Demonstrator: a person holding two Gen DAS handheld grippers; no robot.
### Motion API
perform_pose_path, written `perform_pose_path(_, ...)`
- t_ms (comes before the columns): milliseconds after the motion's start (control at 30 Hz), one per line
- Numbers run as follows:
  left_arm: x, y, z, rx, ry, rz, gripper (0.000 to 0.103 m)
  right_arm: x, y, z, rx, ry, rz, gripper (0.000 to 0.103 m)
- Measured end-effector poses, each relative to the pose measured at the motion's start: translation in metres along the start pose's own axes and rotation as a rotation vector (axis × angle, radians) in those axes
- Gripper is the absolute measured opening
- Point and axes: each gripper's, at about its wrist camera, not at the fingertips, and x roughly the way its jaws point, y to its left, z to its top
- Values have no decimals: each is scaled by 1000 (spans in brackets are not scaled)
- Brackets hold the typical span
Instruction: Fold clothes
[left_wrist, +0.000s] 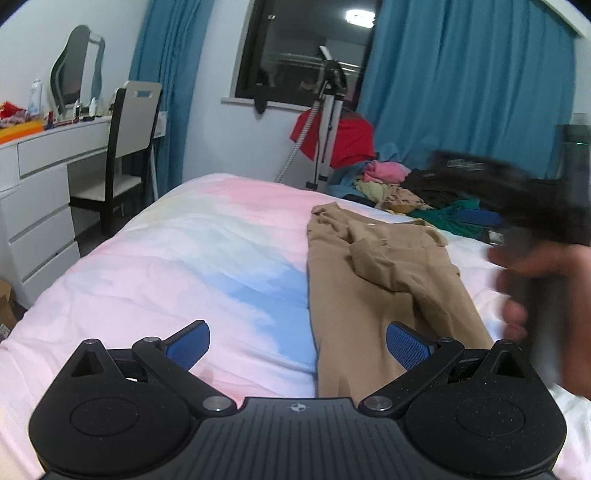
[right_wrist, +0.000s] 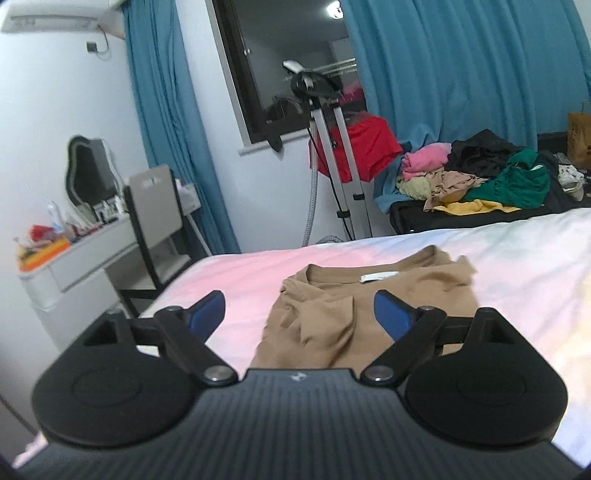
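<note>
While the pastel quilted bed (left_wrist: 155, 258) carries the tan T-shirt (right_wrist: 332, 314) lengthwise, collar toward the window, this soft, light knit should pinch best at its hem corners, and the left gripper (left_wrist: 297, 345) and right gripper (right_wrist: 299, 312) both gape, holding nothing.

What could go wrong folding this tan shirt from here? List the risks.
1. The tan shirt has a sleeve bunched over its front; folding now may trap the wrinkle.
2. Both the left gripper and right gripper are open and hold nothing, so a one-sided pinch might drag the shirt across the soft duvet.
</note>
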Motion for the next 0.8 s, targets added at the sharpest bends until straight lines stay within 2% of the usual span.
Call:
perform_pose_path(200, -27, -11, -6, 23, 4, -35, 103, -126, -8, -16, 62, -13, -6, 89)
perform_pose_path(300, -43, -21, -15, 46, 41, -62, 103, -189, -22, -37, 121, -24, -13, 89)
perform_pose_path(433, -66, -40, -32, 47, 117, -169, 103, -254, -41, -68, 187, -43, -32, 89)
perform_pose_path(567, -79, -74, -56, 80, 201, -276, 102, -290, -59, -80, 231, -64, -97, 89)
perform_pose_path(633, -79, -94, -69, 119, 252, -321, 100, -299, -69, -78, 266, -98, -103, 89)
perform_pose_path(800, -69, -136, -95, 146, 383, -434, 93, -315, -90, -74, 305, -163, -119, 89)
